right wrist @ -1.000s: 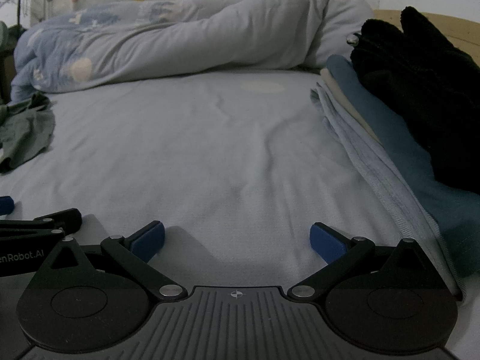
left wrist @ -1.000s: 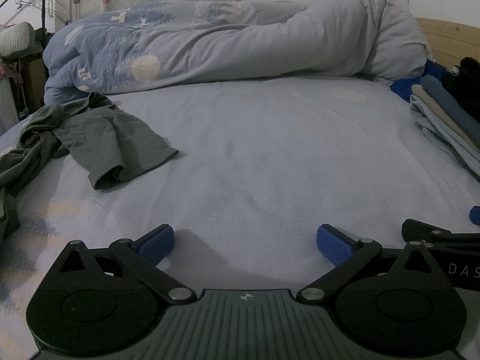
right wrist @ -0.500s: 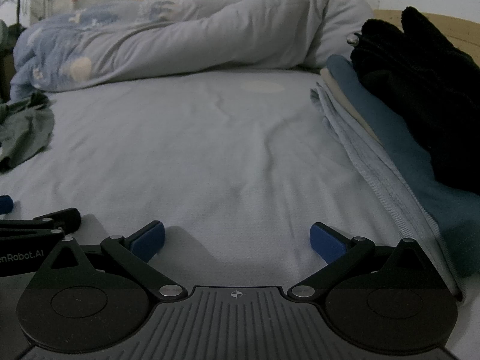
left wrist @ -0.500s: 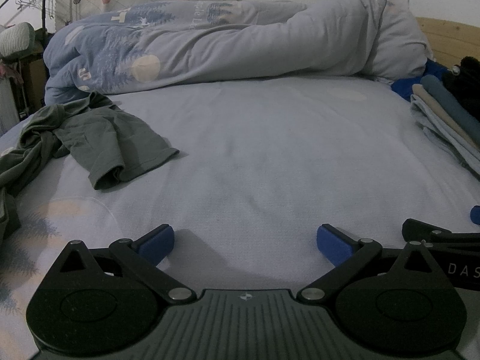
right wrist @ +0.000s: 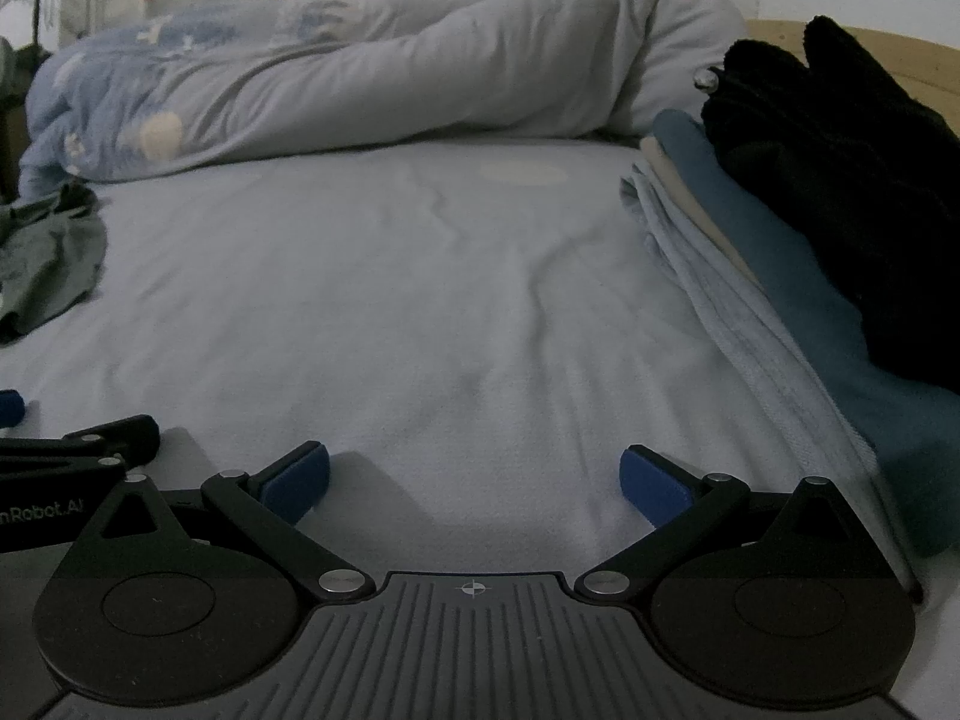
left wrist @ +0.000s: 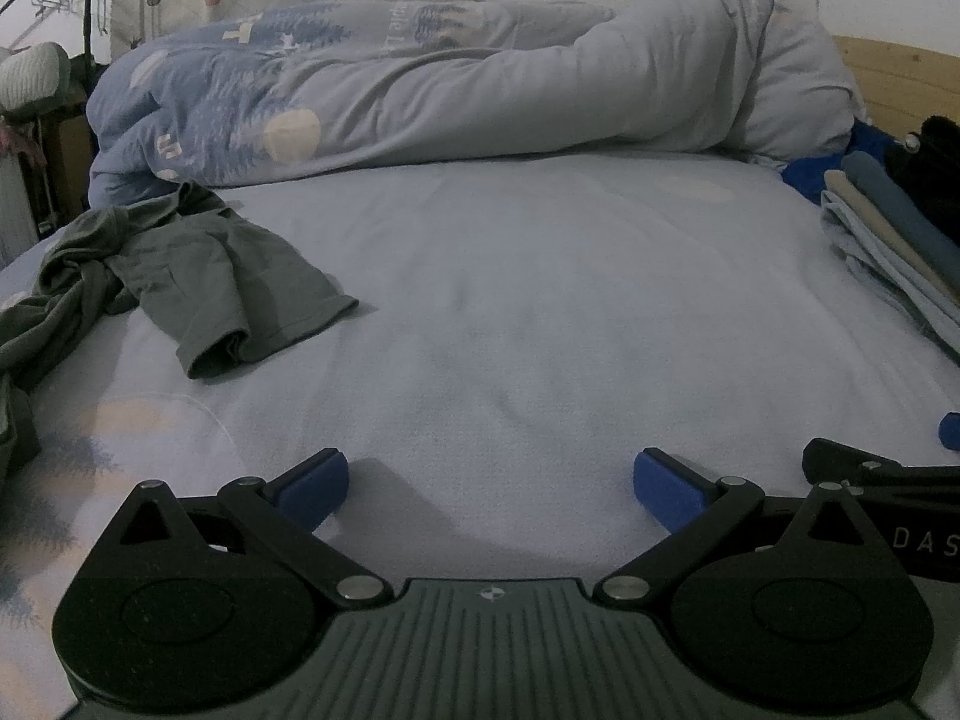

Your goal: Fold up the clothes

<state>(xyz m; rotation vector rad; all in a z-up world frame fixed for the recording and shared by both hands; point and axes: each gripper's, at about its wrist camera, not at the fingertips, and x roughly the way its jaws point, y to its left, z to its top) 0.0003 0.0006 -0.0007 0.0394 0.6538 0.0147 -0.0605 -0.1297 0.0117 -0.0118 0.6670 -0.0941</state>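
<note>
A crumpled grey-green garment (left wrist: 198, 276) lies on the left side of the bed, its edge also showing at the far left of the right wrist view as the grey-green garment (right wrist: 54, 264). My left gripper (left wrist: 491, 483) rests low over the bedsheet, open, with nothing between its blue pads. My right gripper (right wrist: 474, 477) sits beside it on the right, also open and empty. A stack of folded clothes (right wrist: 780, 300) lies along the right side, topped by a black fleece item (right wrist: 840, 180).
A rolled light-blue duvet (left wrist: 450, 90) lies across the far end of the bed. The pale blue bedsheet (left wrist: 540, 300) stretches between the garment and the folded stack (left wrist: 894, 240). A wooden headboard (right wrist: 900, 60) rises at the far right.
Both views have drifted very slightly; the grey-green garment sits a little further left in the right wrist view. Both grippers stay open.
</note>
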